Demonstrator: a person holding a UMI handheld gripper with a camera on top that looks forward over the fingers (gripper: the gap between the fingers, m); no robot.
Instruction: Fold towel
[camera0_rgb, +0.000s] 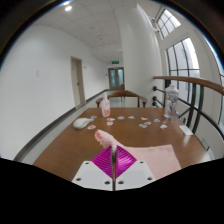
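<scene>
A pale pink towel (152, 156) lies on the brown wooden table (70, 145), just ahead and to the right of my fingers. My gripper (113, 160) is shut, its magenta pads pressed together. A thin fold of the towel's near left edge stands up between the fingertips, pinched there. The rest of the towel stays flat on the table.
Small items are scattered over the far part of the table: a white bowl (82, 123), a pink upright object (104, 105), a small pink piece (104, 138) and several small bits. A curved chair back (125, 93) stands beyond the table. Windows are at the right.
</scene>
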